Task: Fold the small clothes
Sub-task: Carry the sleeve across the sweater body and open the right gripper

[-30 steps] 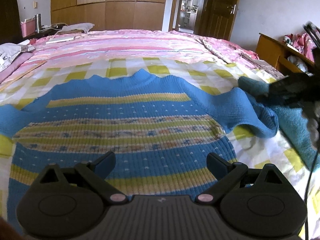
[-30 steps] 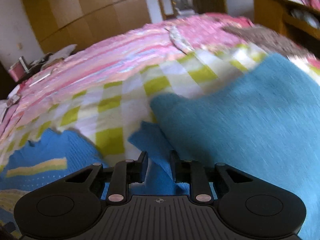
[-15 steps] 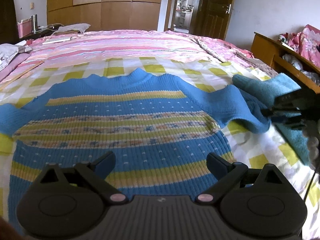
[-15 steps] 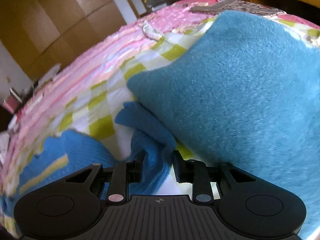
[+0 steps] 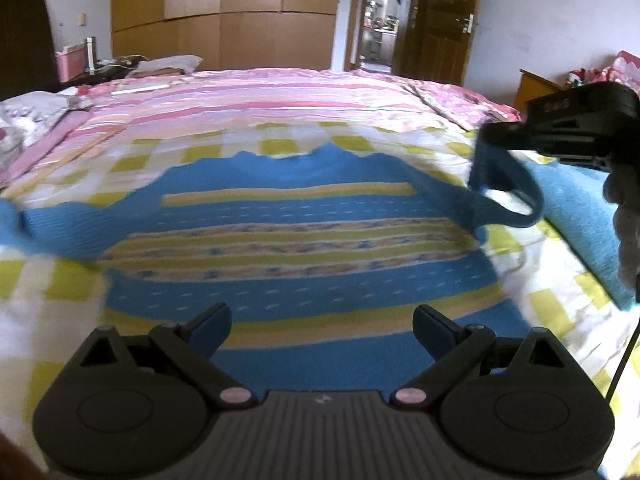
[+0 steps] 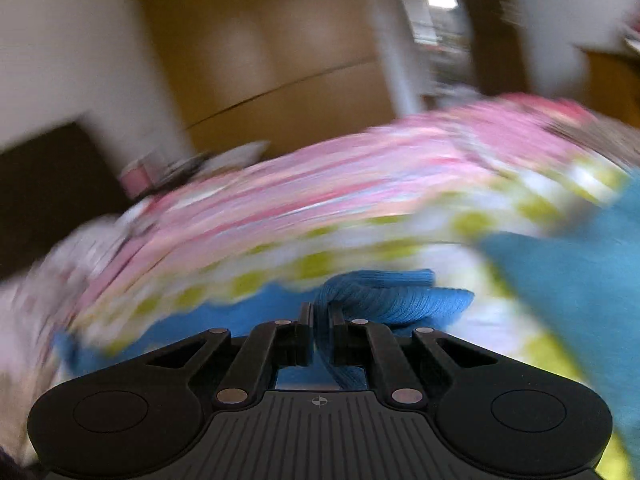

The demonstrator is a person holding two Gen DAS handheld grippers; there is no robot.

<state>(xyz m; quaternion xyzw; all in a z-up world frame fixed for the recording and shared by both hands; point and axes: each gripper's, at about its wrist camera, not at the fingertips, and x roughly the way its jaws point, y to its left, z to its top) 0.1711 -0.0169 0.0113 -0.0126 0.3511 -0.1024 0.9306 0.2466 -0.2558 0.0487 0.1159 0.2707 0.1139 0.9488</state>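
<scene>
Lying flat near the bed's [image 5: 280, 92] foot edge on a yellow-and-white checked sheet [image 5: 516, 280], the small blue rib-knit sweater with yellow and patterned bands [image 5: 296, 240] looks soft, light and limp, likely to sag and stretch; cuffs, shoulders and hem are the sensible holds. Its right sleeve cuff [image 6: 384, 296] is lifted, pinched in the right tool [image 6: 320, 330], whose jaws have just been closing on it. Over the hem, the left tool [image 5: 322, 330] gapes, empty. Just beside lies a fuzzy teal cloth [image 5: 576, 216].

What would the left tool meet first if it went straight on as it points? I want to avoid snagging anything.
Most likely the striped blue sweater lying flat on the bed; the open left tool aims down at its lower body, though depth is unclear.
</scene>
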